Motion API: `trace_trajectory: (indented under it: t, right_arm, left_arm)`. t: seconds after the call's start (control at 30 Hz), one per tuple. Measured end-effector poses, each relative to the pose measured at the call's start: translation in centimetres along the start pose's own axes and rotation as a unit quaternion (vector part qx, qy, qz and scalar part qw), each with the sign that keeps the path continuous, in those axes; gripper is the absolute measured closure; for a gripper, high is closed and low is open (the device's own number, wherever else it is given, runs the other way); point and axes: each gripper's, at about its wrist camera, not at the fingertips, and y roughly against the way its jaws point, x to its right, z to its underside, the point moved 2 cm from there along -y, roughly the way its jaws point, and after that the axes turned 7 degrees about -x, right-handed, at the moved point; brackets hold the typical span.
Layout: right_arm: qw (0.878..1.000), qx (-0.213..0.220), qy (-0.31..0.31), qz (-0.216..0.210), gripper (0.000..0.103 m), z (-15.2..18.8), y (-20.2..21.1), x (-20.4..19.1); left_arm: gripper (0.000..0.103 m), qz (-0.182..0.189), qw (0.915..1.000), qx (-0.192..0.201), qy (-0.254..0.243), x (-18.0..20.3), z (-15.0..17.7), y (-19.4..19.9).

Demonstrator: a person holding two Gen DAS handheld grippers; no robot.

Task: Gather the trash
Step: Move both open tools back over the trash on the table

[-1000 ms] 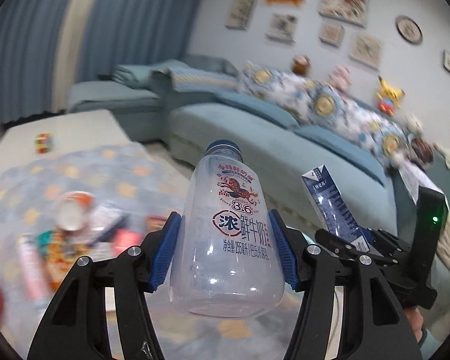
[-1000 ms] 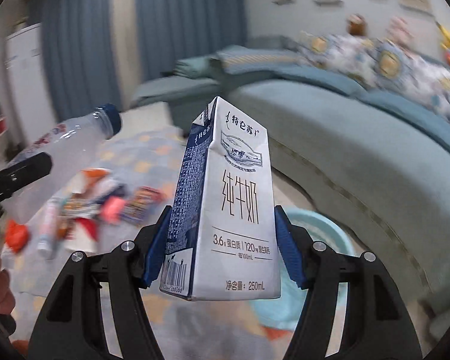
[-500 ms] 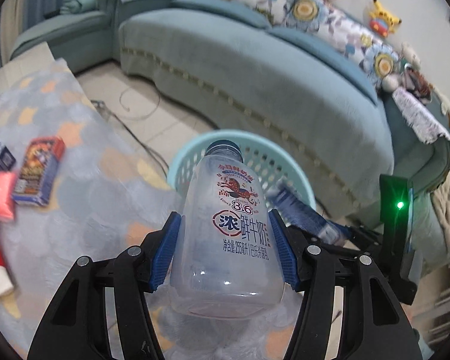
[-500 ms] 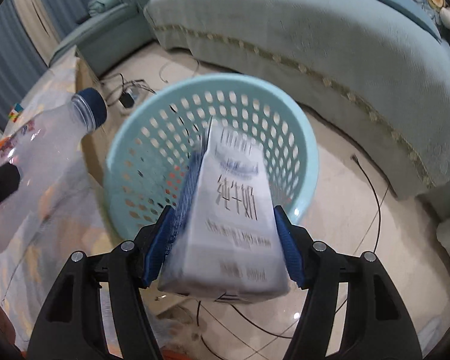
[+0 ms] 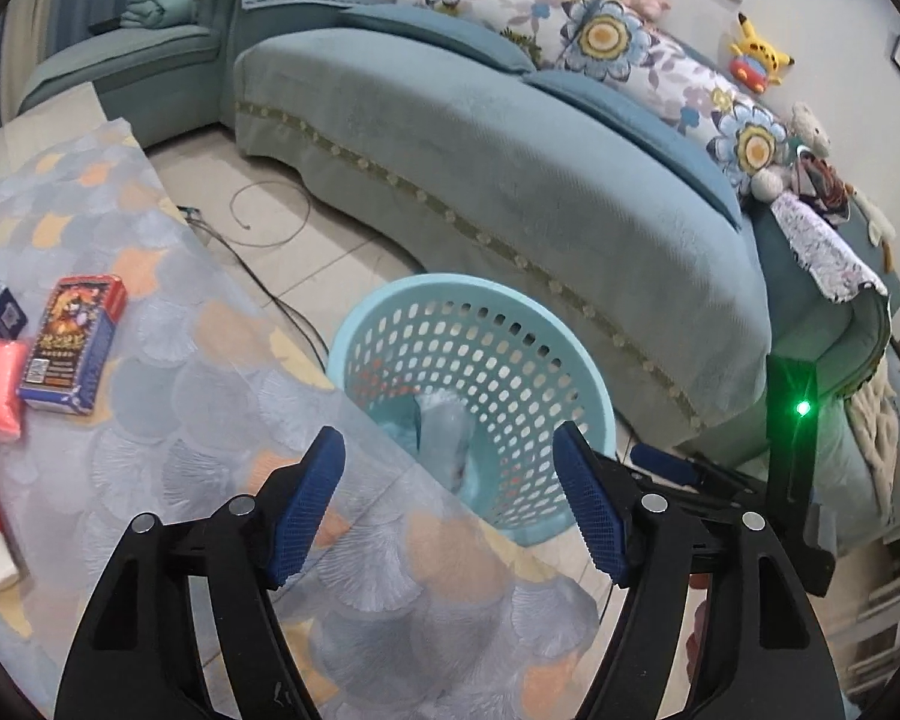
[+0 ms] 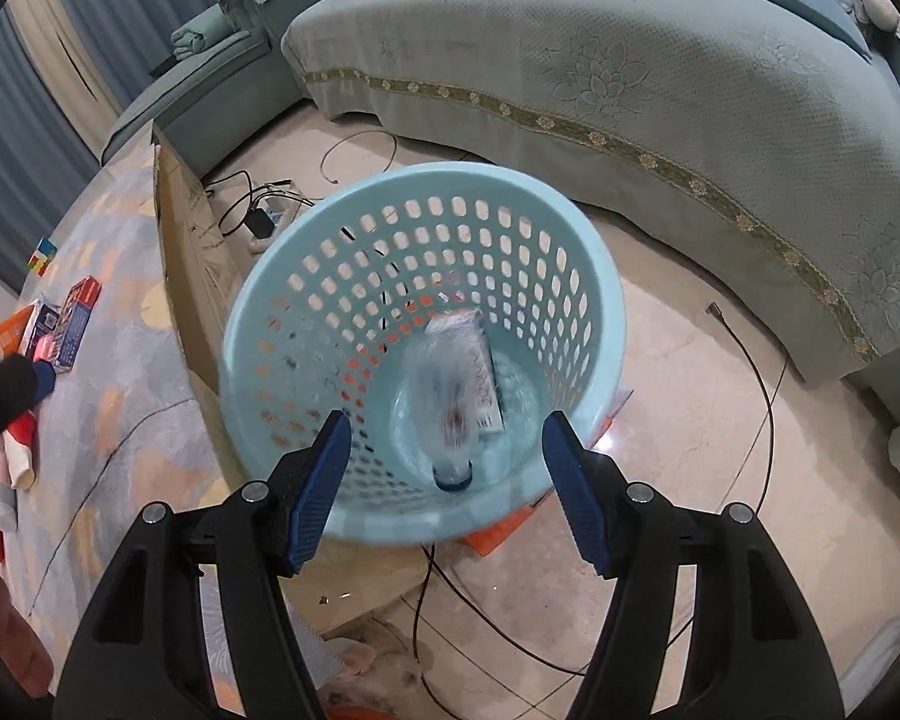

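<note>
A light blue perforated basket (image 6: pixel 594 276) stands on the floor beside the table. Inside it lie the clear plastic bottle (image 6: pixel 444 414), blurred, cap toward me, and the milk carton (image 6: pixel 480 360). My right gripper (image 6: pixel 444 480) hovers over the basket's near rim, open, nothing between its blue pads. In the left wrist view the basket (image 5: pixel 390 312) sits past the table edge, with the bottle (image 5: pixel 444 438) blurred inside. My left gripper (image 5: pixel 450 498) is above the table edge, its jaws opening and empty. The right gripper (image 5: pixel 666 462) shows at the right.
More trash lies on the patterned tablecloth (image 5: pixel 150 396): a red box (image 5: pixel 72 342), a pink packet (image 5: pixel 0 390), cups and tubes (image 6: pixel 6 456). A teal sofa (image 5: pixel 510 168) curves behind the basket. Cables (image 6: pixel 750 408) and a power strip (image 6: pixel 264 216) lie on the tiled floor.
Both grippers tipped down over the basket and let go: the bottle left the left jaws, the carton left the right jaws, and both now lie in the basket.
</note>
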Motion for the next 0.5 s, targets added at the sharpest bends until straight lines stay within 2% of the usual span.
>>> trace_trajectory:
  t: [0.2, 0.33, 0.5]
  right_arm:
    - [1.0, 0.007, 0.018, -0.011, 0.04, 0.7, 0.3, -1.5]
    - [0.998, 0.029, 0.047, -0.017, 0.04, 1.0, 1.5, -3.3]
    - [0.993, 0.064, 0.093, -0.044, 0.04, 1.3, 3.5, -6.8]
  left_arm:
    - [0.034, -0.013, 0.9998, 0.015, -0.005, 0.0, 0.1, 1.4]
    - [0.034, -0.022, 0.9992, 0.032, -0.007, -0.1, 0.2, 3.3]
    - [0.034, -0.033, 0.9971, 0.069, 0.001, -1.1, 0.3, 7.2]
